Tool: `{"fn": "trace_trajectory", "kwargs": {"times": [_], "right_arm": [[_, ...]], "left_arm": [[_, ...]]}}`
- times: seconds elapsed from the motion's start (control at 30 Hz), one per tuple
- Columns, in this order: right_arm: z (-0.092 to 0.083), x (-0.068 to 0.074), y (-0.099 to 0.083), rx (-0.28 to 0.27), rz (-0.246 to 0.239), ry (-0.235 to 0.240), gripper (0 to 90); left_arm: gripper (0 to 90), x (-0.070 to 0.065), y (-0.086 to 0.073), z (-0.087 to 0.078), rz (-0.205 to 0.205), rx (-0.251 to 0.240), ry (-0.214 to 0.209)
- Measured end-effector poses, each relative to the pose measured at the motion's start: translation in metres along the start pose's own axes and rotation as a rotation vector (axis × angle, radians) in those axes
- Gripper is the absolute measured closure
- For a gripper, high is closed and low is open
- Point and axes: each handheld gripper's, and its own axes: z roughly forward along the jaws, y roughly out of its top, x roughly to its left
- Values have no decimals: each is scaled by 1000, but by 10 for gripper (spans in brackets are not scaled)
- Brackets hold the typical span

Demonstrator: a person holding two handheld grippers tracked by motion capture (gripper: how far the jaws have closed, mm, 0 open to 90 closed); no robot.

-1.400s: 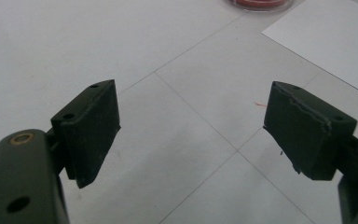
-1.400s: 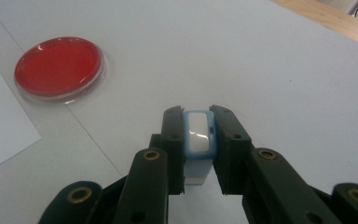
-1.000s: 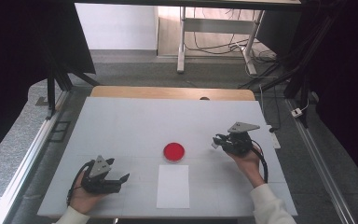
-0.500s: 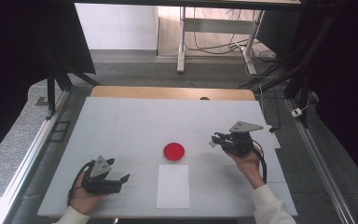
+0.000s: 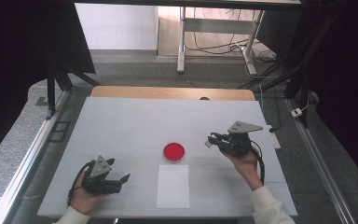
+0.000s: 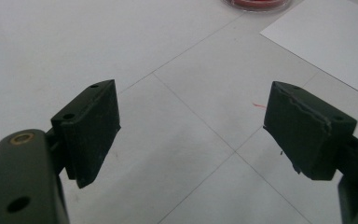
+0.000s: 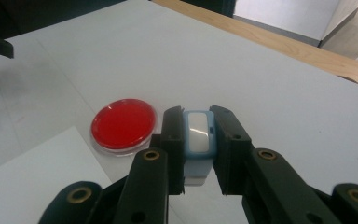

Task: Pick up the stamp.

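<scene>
Holding a small pale-blue block [image 7: 197, 140] in my right gripper [image 7: 196, 140], I kept it above the white table [image 5: 121, 126].

The jaws were clamped on the block's two sides, just beside the round red dish [image 5: 174, 151], which sat at the far edge of a white sheet of paper [image 5: 173, 186]. My left gripper [image 6: 191, 126] was spread wide with nothing between its jaws, near the table's front left, well apart from the dish.

We see a white table [image 5: 135, 126] with a wooden far edge. A red round dish [image 5: 174, 151] and a white paper sheet [image 5: 173, 186] lie directly on it.
</scene>
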Motion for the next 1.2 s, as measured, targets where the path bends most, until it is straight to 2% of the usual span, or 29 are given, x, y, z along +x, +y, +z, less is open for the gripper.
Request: {"fn": "trace_trajectory", "kwargs": {"times": [0.6, 0.8, 1.2], "right_arm": [[5, 30, 8, -33, -12, 72, 750], [9, 40, 9, -28, -27, 90, 750], [20, 58, 7, -17, -25, 131, 750]], "left_arm": [[182, -1, 0, 1, -2, -1, 0], [182, -1, 0, 1, -1, -1, -1], [182, -1, 1, 1, 1, 1, -1]]}}
